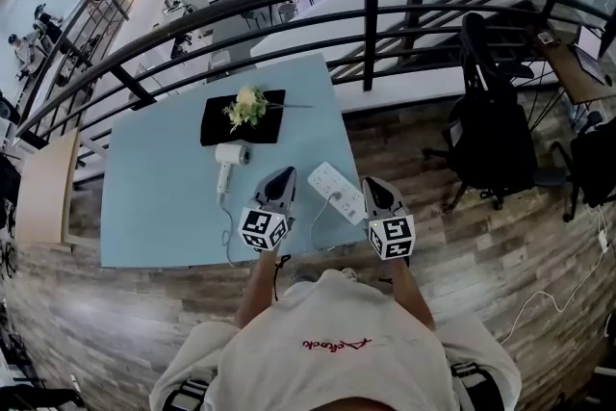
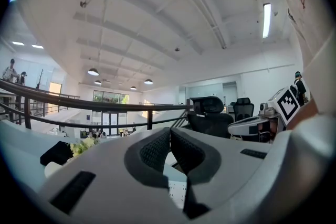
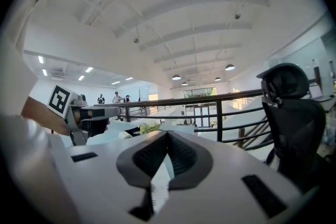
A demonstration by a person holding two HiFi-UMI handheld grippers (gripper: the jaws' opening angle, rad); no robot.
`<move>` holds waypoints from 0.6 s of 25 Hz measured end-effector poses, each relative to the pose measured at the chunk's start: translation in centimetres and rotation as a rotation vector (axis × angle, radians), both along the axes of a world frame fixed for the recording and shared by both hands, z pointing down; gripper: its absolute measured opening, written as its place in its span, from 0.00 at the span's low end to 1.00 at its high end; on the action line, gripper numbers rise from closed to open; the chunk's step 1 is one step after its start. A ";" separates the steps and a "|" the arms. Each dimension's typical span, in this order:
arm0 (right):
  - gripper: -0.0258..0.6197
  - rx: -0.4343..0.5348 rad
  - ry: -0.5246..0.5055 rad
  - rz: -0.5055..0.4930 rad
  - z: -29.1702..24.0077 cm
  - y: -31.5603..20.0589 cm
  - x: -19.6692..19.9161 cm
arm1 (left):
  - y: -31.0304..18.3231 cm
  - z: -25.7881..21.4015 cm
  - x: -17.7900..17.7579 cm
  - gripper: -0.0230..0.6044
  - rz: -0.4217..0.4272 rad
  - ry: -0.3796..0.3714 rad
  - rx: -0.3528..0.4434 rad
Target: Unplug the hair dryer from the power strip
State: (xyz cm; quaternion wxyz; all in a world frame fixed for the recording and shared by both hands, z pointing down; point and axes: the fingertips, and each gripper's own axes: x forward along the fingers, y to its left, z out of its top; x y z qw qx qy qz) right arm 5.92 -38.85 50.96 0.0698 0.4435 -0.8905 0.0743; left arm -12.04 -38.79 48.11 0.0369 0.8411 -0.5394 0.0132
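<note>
Head view: the person's forearms come in at the bottom, a gripper in each hand, both over the near edge of the table (image 1: 144, 207) and pointing away from the body. Left gripper (image 1: 280, 174) and right gripper (image 1: 370, 183) sit side by side, well apart.

Left gripper view: jaws closed pad to pad, nothing between them. Right gripper view: jaws also closed, empty.

The strip (image 1: 337, 192) lies slanted on the table in the gap between the two tips, closer to the right gripper; neither gripper touches it. A plug (image 1: 338, 198) is seated in the strip. Its cord (image 1: 316, 228) curves back between the grippers toward the near table edge.

The dryer (image 1: 230, 157) lies left of the left gripper's tip and just beyond it, apart from it, handle toward the person.

Beyond the dryer, further from the left gripper, is a black mat (image 1: 219, 125) with flowers (image 1: 248, 105) on it.

Past the table's far edge runs a railing (image 1: 371, 24). A chair (image 1: 493, 135) stands off the table, to the right of the right gripper.
</note>
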 end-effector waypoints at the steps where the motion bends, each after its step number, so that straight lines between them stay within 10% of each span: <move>1: 0.07 -0.005 0.000 -0.005 0.2 -0.1 -0.1 | -0.2 0.4 -0.1 0.05 -0.002 -0.004 -0.009; 15: 0.07 -0.063 0.033 -0.009 2.6 -3.1 -2.4 | -4.5 4.9 -1.3 0.05 0.027 -0.002 -0.094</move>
